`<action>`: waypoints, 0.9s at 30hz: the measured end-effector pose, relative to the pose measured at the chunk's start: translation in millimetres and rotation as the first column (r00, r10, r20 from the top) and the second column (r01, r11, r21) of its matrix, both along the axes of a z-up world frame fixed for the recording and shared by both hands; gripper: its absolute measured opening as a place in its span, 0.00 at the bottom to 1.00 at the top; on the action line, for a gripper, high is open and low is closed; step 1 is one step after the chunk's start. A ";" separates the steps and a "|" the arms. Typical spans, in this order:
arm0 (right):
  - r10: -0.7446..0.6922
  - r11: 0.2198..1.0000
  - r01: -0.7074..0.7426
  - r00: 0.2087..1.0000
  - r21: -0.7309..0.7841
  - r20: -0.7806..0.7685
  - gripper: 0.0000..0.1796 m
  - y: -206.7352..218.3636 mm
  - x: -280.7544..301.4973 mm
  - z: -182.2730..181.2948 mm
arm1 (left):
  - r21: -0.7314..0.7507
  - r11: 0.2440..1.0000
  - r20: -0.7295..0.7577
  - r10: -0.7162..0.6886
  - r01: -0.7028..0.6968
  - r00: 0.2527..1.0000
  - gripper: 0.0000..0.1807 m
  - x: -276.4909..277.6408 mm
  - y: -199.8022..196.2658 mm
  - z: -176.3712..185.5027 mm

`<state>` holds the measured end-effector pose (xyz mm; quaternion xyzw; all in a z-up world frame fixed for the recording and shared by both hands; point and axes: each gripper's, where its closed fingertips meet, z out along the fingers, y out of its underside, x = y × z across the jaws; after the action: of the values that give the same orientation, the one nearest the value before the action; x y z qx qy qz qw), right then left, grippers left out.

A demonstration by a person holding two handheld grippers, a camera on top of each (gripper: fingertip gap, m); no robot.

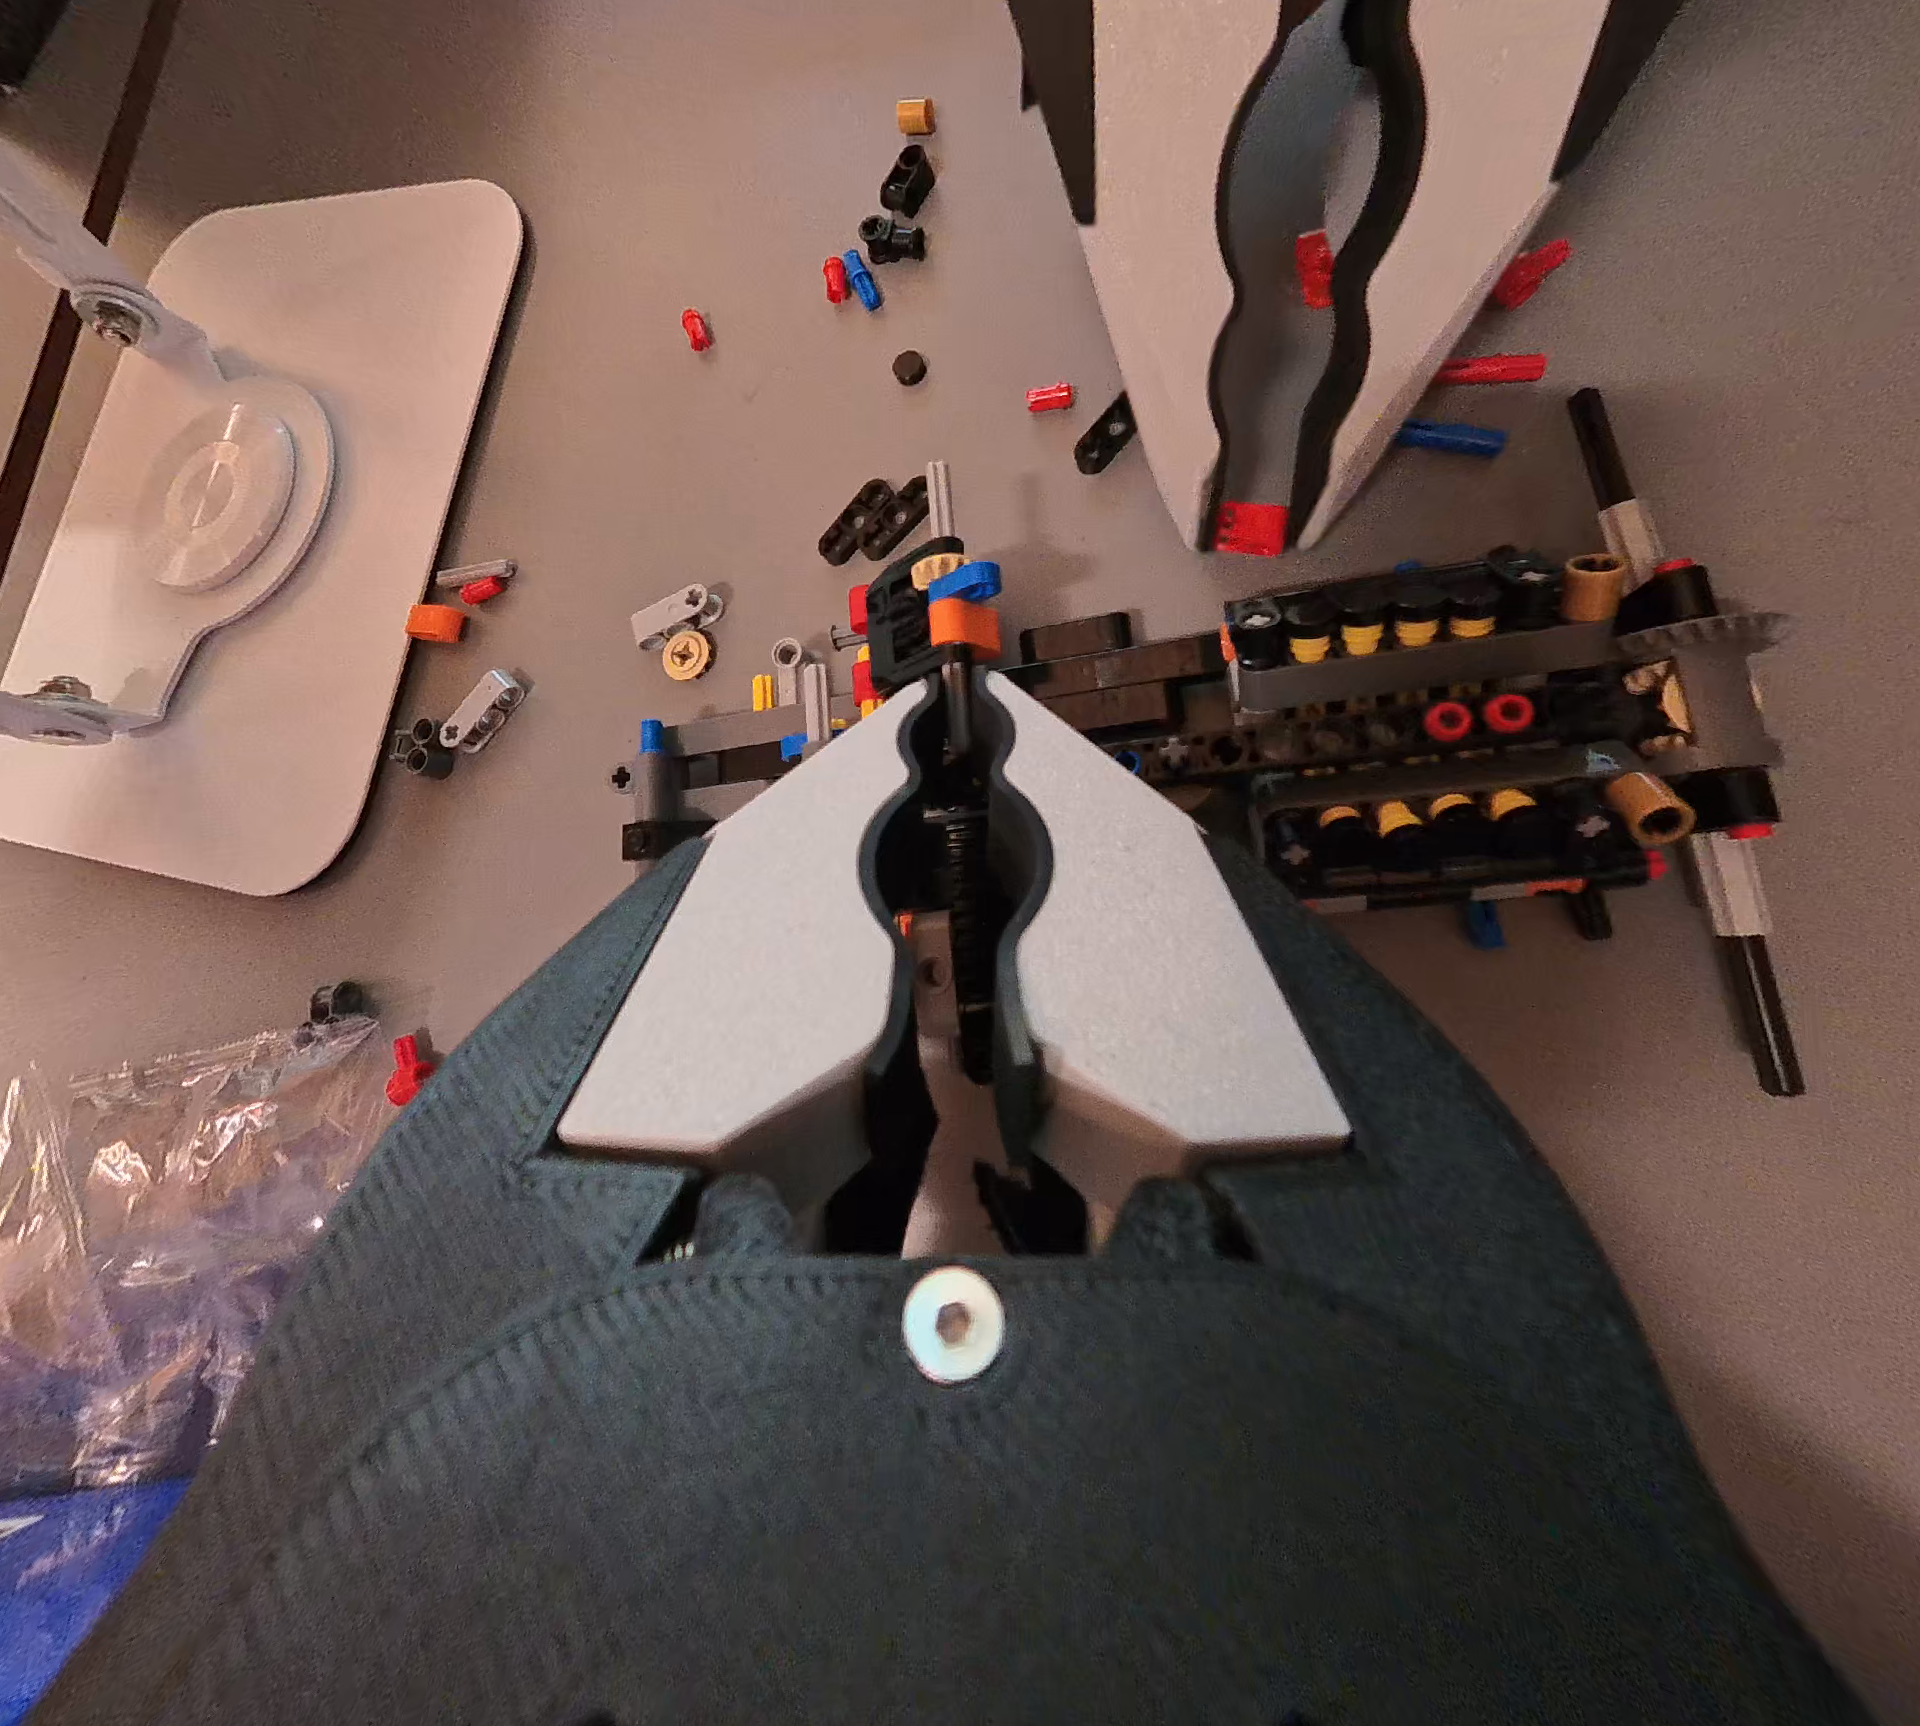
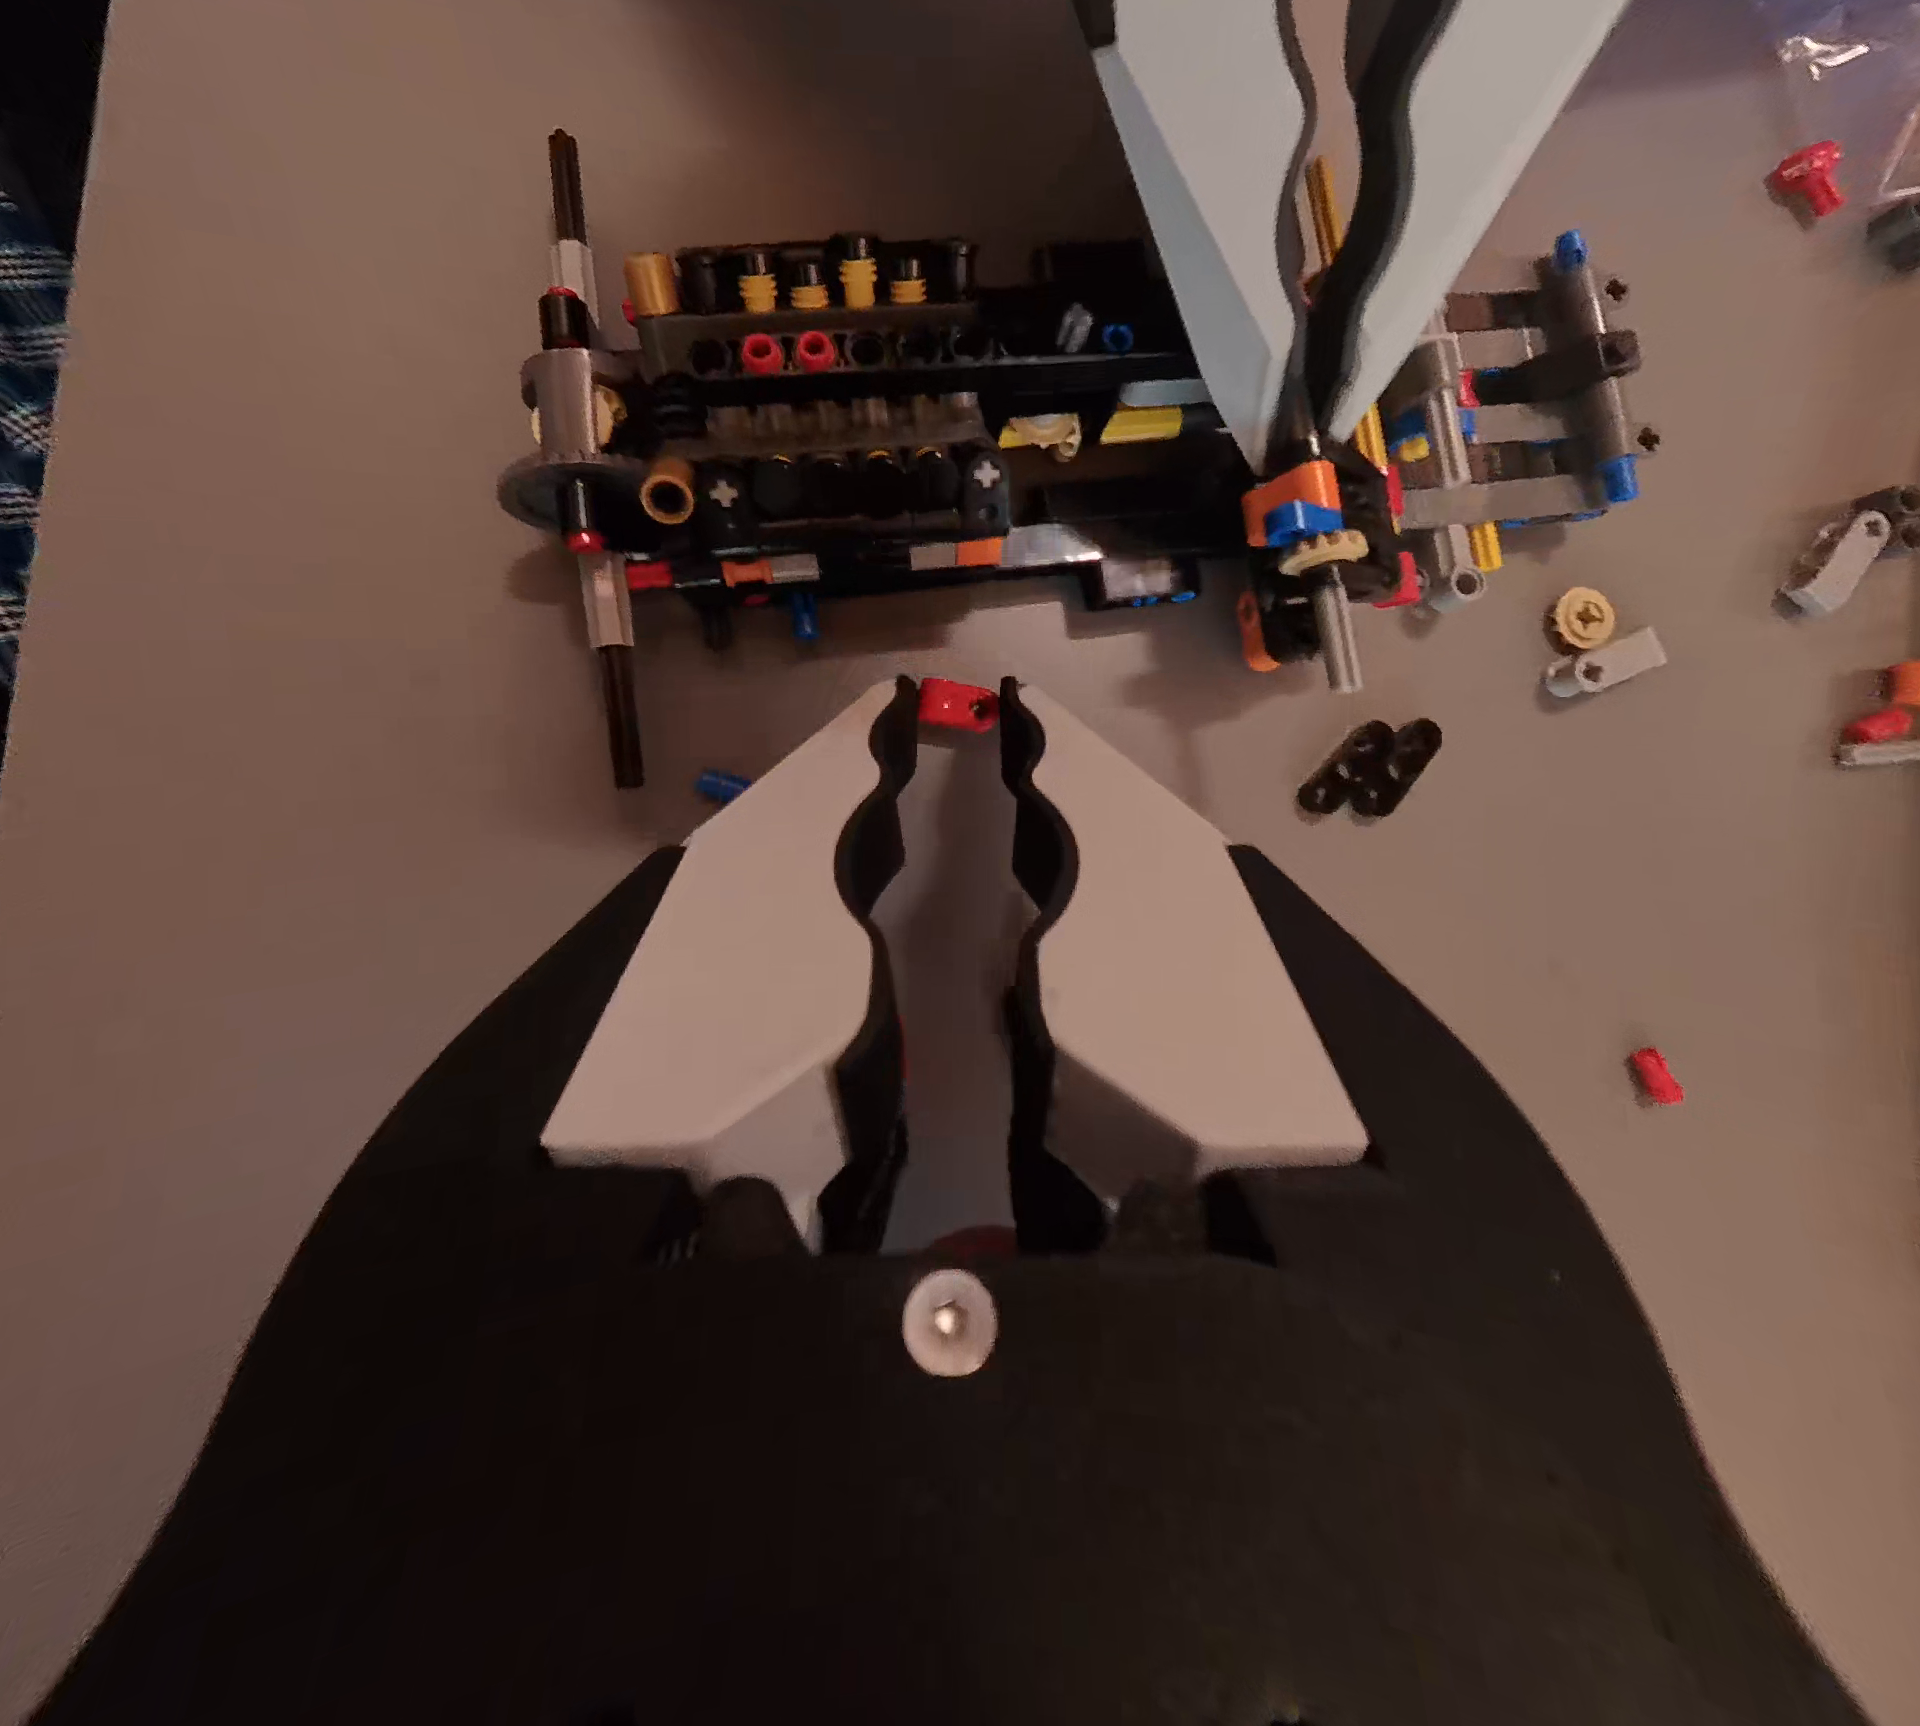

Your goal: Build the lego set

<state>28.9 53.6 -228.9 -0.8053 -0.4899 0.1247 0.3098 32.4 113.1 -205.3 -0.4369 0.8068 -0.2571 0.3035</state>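
Note:
A long black and grey Lego Technic chassis [image 1: 1455,731] [image 2: 862,419] lies on the grey table. My left gripper [image 1: 961,689] is shut on a black axle of the chassis, just below an orange and blue connector stack [image 1: 961,606]. It also shows from above in the right wrist view [image 2: 1299,429], with the stack [image 2: 1294,502] at its tips. My right gripper [image 2: 958,689] is shut on a small red pin [image 2: 958,702] and holds it just in front of the chassis. It shows in the left wrist view [image 1: 1252,533] with the red pin [image 1: 1252,526] at its tips.
Loose red, blue, black and grey pieces [image 1: 883,242] lie scattered beyond the chassis. Two black liftarms [image 2: 1366,767] and a tan gear [image 2: 1579,616] lie to the right. A white stand base [image 1: 260,533] sits at the left, clear plastic bags [image 1: 156,1209] near it. The left gripper's tips are roughly 7 cm from the right gripper's.

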 end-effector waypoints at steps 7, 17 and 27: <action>-0.012 1.000 0.012 1.000 0.027 0.016 0.08 1.7 8.7 0.2 | 0.005 1.000 -0.001 -0.006 0.006 1.000 0.01 1.1 -2.0 -1.6; -0.007 1.000 0.007 1.000 0.018 0.001 0.07 -4.6 13.2 -0.2 | -0.013 1.000 0.002 -0.008 0.008 1.000 0.01 1.1 -2.5 -1.6; -0.016 1.000 0.015 0.998 -0.019 -0.067 0.10 -10.2 11.5 0.2 | -0.023 1.000 0.004 -0.011 0.012 1.000 0.01 0.7 -3.2 -1.7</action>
<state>40.4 43.4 -228.8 -0.8072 -0.4720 0.1536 0.3196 33.1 109.9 -207.0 -0.4351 0.8057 -0.2689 0.2987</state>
